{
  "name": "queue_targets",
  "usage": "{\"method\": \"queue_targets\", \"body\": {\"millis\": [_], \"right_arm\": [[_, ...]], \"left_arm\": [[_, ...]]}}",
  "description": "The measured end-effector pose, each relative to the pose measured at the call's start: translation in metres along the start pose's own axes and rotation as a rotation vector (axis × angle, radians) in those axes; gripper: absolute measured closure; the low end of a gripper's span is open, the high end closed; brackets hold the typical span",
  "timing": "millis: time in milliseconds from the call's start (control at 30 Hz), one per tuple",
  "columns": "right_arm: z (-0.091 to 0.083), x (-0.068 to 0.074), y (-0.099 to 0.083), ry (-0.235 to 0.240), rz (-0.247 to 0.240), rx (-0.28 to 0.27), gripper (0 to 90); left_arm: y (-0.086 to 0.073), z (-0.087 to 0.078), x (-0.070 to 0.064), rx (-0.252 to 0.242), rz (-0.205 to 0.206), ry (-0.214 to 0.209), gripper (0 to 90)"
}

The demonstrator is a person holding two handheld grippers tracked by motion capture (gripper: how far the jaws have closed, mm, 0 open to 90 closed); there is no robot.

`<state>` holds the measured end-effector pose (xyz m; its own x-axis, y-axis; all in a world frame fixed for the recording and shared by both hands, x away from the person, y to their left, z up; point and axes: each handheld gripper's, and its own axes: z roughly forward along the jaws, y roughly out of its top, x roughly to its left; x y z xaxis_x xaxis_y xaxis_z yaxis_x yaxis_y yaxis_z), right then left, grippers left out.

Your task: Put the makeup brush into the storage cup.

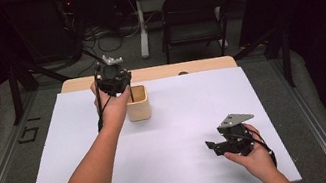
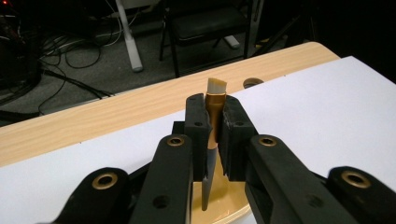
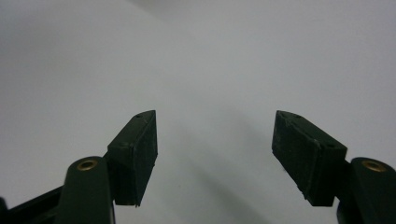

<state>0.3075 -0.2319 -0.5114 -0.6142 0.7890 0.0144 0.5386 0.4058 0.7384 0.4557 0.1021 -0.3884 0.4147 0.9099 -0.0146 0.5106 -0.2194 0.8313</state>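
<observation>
While the left gripper (image 2: 214, 135) clamps the brush (image 2: 215, 100) directly above the wooden cup (image 1: 137, 103), lower it straight and release gently, the right gripper (image 3: 215, 154) idling wide open and empty over the counter (image 1: 178, 134).

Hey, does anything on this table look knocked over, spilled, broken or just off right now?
Nothing stands out. The wooden cup stands upright on the white sheet, and the left gripper grips a brush above it, bristles upward. The right gripper is open over bare sheet.
</observation>
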Motion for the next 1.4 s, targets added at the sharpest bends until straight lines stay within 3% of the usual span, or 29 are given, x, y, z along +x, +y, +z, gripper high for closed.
{"method": "queue_targets", "body": {"millis": [733,1400], "right_arm": [[0.002,0.002,0.0,0.006,-0.001,-0.003,31.2],[0.004,0.003,-0.002,0.007,-0.001,0.009,31.1]], "left_arm": [[-0.02,0.02,0.003,0.071,0.014,-0.002,83.4],[-0.037,0.03,0.004,0.106,0.011,-0.01,83.4]]}}
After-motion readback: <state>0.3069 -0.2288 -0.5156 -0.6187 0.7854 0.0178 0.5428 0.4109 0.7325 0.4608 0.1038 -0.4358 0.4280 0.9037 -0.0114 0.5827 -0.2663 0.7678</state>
